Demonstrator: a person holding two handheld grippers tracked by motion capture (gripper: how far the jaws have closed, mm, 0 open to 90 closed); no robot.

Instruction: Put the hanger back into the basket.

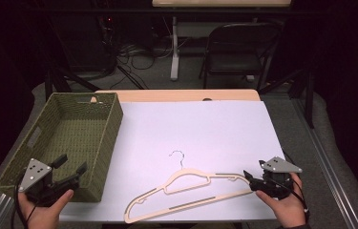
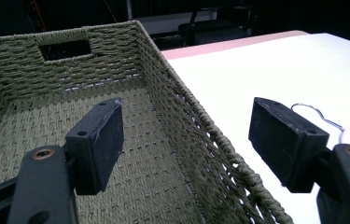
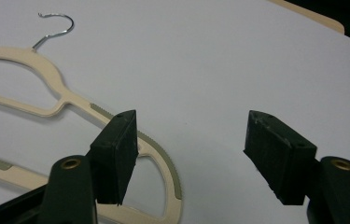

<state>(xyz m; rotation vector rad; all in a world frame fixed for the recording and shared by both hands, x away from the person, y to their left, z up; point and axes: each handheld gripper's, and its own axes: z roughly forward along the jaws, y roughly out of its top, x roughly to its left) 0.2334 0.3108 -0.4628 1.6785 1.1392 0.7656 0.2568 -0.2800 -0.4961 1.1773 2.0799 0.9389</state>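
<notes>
While the hanger (image 1: 191, 191) lies flat near the desk's front edge, its right shoulder end sits just at the right gripper (image 1: 252, 182), whose jaws stand wide with nothing pressed between them; one pad hangs over the curved end. The left gripper (image 1: 71, 168) is held wide apart and empty over the basket's (image 1: 112, 124) near right corner. Judging by its thin, flat build, the hanger is light and stiff, with a wire hook (image 1: 178, 157) that may snag. Its ribbed shoulder strip looks like the best place to pinch, since smooth plastic could slip.
</notes>
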